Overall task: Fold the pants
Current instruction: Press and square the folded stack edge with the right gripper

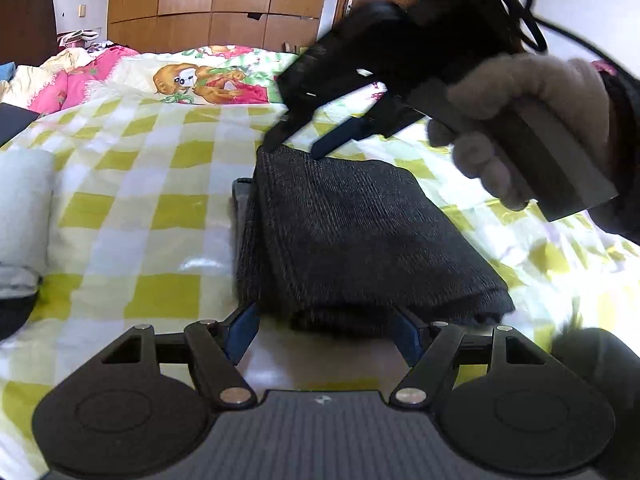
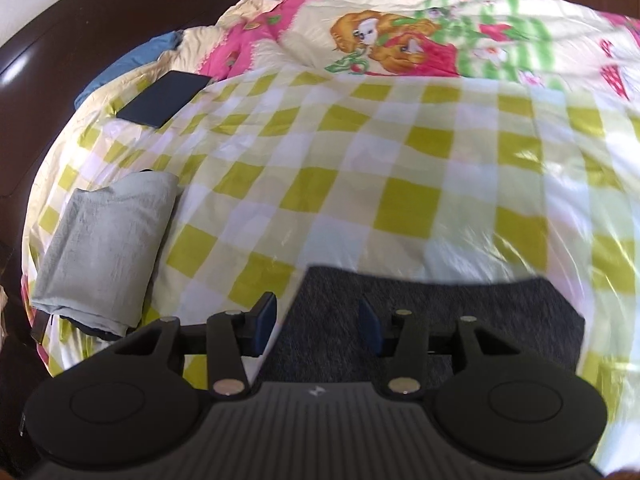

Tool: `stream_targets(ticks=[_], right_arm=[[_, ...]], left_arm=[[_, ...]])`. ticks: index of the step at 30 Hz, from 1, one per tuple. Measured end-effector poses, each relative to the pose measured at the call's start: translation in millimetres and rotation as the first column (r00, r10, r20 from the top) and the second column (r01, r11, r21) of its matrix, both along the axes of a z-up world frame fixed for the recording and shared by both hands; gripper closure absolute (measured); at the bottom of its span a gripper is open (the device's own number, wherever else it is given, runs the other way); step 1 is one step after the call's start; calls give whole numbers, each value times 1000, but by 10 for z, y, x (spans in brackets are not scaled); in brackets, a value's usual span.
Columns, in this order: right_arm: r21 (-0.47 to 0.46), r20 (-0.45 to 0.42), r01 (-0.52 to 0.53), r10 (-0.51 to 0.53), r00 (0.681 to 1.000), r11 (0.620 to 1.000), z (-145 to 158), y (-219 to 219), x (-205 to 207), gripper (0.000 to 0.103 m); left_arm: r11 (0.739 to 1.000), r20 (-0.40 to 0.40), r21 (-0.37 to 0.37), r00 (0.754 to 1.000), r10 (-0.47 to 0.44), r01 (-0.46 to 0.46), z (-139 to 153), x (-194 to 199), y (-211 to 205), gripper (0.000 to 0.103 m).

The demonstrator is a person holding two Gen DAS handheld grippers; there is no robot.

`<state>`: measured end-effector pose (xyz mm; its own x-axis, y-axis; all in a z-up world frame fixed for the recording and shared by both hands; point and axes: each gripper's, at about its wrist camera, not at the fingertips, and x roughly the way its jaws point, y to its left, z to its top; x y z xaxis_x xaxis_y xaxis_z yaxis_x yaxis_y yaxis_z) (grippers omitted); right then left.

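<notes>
The dark grey pants [image 1: 360, 236] lie folded in a compact stack on the yellow checked bedspread [image 1: 160, 208]. My left gripper [image 1: 326, 330] is open at the near edge of the stack, one finger on each side of it. My right gripper [image 1: 298, 148], held by a gloved hand [image 1: 520, 120], is open just above the far corner of the stack. In the right wrist view the right gripper [image 2: 318, 326] is open over the edge of the pants [image 2: 440, 320].
A folded light grey cloth [image 2: 108, 248] lies at the left of the bed. A dark flat tablet [image 2: 164, 98] rests near the headboard [image 2: 72, 24]. A pink cartoon quilt [image 2: 400, 40] is bunched at the back. Wooden wardrobes [image 1: 216, 0] stand behind.
</notes>
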<state>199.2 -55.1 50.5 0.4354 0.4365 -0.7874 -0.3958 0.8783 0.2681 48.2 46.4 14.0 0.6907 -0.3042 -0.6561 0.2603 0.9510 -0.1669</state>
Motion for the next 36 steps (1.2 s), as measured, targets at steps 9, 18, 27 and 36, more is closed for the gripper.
stream_targets(ticks=[9, 18, 27, 36], right_arm=[[-153, -89, -76, 63, 994, 985, -237, 144, 140, 80], [132, -116, 89, -74, 991, 987, 99, -511, -12, 96], [163, -35, 124, -120, 992, 979, 417, -432, 163, 95], [52, -82, 31, -27, 996, 998, -307, 236, 229, 91]], left_arm=[[999, -24, 40, 1000, -5, 6, -94, 136, -100, 50], [999, 81, 31, 996, -44, 42, 159, 15, -129, 67], [998, 130, -51, 990, 45, -39, 346, 175, 228, 71], [993, -27, -62, 995, 96, -97, -150, 168, 388, 72]])
